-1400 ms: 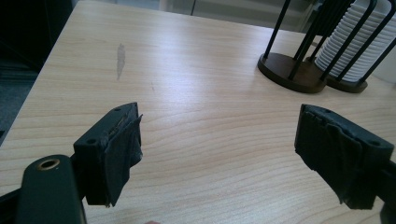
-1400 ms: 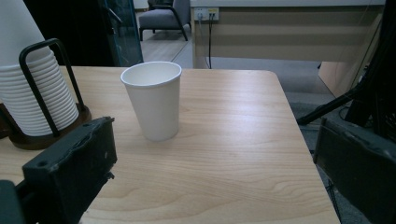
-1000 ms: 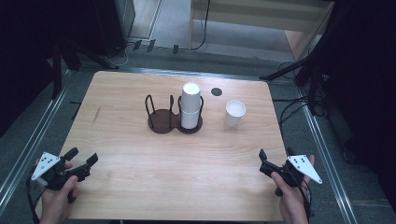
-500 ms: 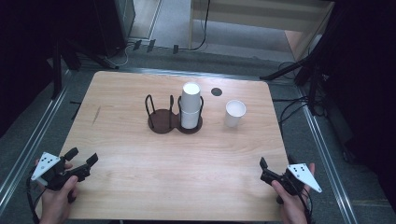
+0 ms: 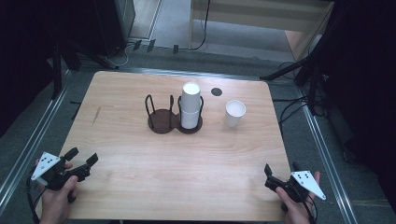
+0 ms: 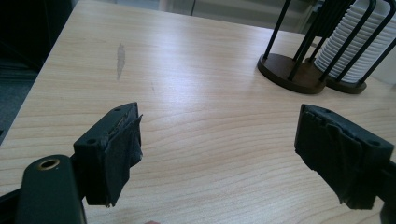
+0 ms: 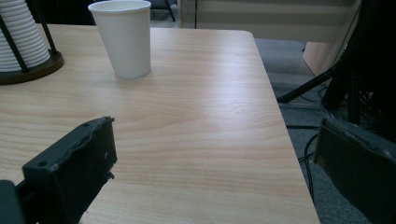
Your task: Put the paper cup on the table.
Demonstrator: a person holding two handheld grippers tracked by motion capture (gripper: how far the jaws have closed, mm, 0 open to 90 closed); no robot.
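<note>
Down at the table's (image 5: 140,186) near edge, left gripper (image 5: 81,161) and right gripper (image 5: 282,175) gaping empty, bare wood ahead, cup stack (image 5: 190,105) top cropped in gripper views.

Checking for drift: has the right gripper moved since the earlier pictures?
Yes. The right gripper pulled back toward the wooden table's near edge, away from the single white paper cup.

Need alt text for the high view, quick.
A person holds the left hand-held gripper and right hand-held gripper open at the wooden table's near corners. Mid-table, a two-slot rack holds stacked cups; a single paper cup stands beside it.
</note>
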